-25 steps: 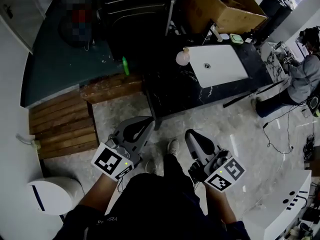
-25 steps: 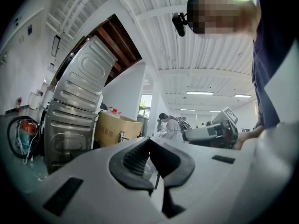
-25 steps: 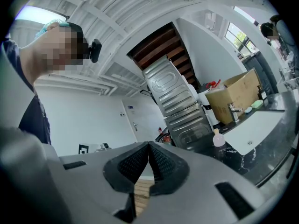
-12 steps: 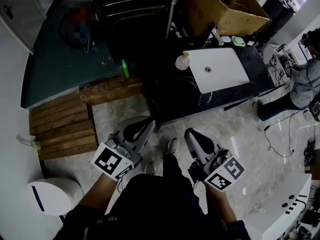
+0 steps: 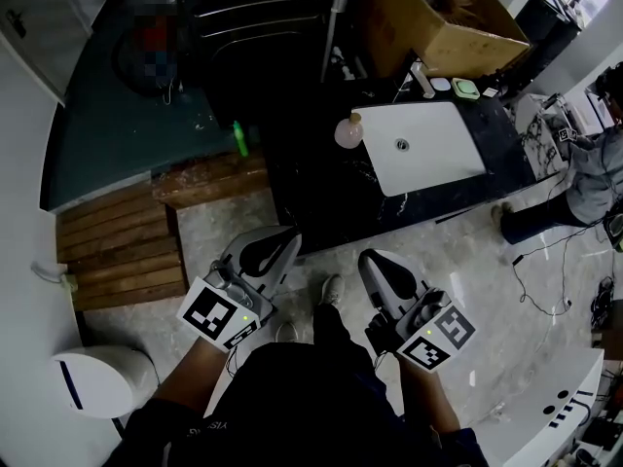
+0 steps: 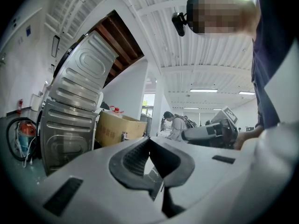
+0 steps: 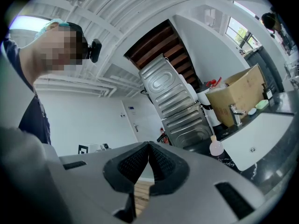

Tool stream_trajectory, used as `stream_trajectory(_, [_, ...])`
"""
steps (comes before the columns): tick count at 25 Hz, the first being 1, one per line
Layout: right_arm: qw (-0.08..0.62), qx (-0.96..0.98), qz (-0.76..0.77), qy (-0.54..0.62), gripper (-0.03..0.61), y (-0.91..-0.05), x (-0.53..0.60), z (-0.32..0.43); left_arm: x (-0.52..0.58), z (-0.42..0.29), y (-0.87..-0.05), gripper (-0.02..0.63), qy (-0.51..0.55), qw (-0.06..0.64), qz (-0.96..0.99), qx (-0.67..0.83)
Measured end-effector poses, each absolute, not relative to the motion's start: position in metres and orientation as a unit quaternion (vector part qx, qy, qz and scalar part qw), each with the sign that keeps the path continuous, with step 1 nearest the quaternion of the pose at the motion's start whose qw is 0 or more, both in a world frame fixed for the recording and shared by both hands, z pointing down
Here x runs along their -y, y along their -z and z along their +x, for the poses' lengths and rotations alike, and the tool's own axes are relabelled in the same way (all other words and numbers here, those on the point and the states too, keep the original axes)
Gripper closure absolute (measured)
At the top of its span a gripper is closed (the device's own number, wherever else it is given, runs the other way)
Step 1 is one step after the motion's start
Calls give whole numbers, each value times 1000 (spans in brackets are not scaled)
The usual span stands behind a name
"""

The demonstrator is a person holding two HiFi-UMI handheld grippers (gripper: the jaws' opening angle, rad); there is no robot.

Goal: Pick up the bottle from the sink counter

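Jaws of left gripper point(image 5: 285, 245) and right gripper point(image 5: 370, 261) pressed together tip to tip, gripping nothing, low over the floor point(image 5: 467, 261). Pink bottle point(image 5: 348, 131) upright on dark desk point(image 5: 321, 188), just beside white sink point(image 5: 428, 159), well apart from both.

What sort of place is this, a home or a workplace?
Likely a workshop or test lab, not a home: a sink counter, a cardboard box by it, loose cables on the floor.
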State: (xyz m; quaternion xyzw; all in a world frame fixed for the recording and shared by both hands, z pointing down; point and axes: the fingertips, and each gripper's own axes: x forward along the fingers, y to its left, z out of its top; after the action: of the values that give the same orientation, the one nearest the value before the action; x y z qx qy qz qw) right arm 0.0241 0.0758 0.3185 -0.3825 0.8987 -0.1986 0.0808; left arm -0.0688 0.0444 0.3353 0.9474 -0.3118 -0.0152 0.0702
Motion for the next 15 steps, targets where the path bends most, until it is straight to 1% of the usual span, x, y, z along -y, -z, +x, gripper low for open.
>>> stream_trajectory(15, [79,-905,-362,210,552,-320,-7,75,23,-17,-335,606,4,72,941,330])
